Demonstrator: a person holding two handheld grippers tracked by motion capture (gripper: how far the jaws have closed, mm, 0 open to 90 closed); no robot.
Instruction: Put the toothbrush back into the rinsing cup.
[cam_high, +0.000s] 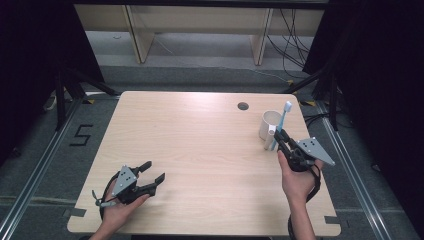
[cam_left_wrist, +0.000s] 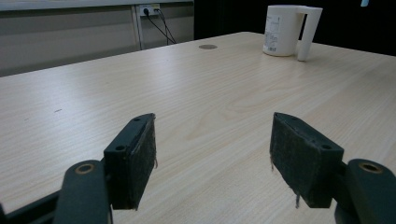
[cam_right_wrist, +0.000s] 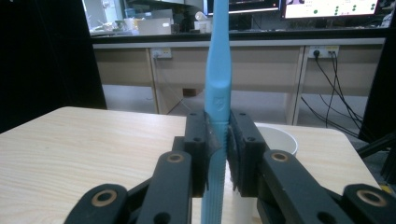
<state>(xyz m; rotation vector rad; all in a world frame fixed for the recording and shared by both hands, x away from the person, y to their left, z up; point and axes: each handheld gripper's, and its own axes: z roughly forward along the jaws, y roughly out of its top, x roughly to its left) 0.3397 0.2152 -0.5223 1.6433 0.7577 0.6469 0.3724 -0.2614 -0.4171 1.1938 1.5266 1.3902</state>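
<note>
The right gripper (cam_right_wrist: 218, 154) pinches a blue toothbrush (cam_right_wrist: 218, 93) upright, just beside the white mug (cam_high: 270, 125). The left gripper (cam_high: 150, 177) rests spread, well apart. Judged step: placement; next, carry over the rim and lower.

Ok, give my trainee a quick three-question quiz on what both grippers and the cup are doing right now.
1. True or false: the left gripper is open and holds nothing.
2. What does the right gripper clamp? A) pen B) blue toothbrush C) spoon
3. Fill in: the toothbrush stands ____ in the jaws, beside the white mug.

Key: 1 true; 2 B; 3 upright.
</note>
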